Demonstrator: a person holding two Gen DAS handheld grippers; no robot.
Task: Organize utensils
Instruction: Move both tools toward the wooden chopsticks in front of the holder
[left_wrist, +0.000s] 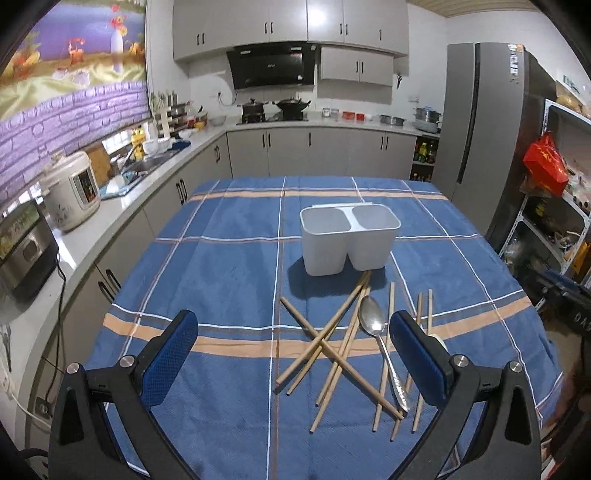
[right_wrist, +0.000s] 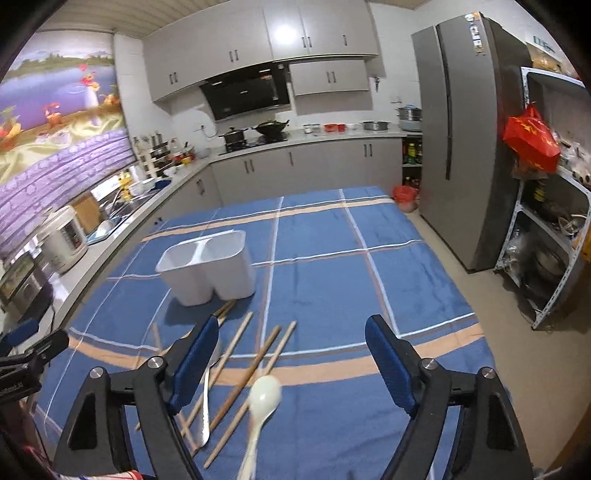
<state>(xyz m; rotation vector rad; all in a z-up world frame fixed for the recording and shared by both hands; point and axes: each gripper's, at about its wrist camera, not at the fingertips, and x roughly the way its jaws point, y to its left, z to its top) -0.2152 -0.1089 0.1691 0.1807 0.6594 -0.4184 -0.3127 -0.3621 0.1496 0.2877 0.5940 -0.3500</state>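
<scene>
You held both the left gripper (left_wrist: 293, 341) and right gripper (right_wrist: 291, 349) wide and empty above the near chopsticks (left_wrist: 325, 336), the holder (left_wrist: 349, 236) waiting beyond them.

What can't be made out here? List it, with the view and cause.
- White spoon: right view, blurred; its handle runs off the bottom edge.
- Metal spoon: bowl hidden behind the right tool's left finger in that view.
- Holder: compartment bottoms hidden by its walls, both views.
</scene>
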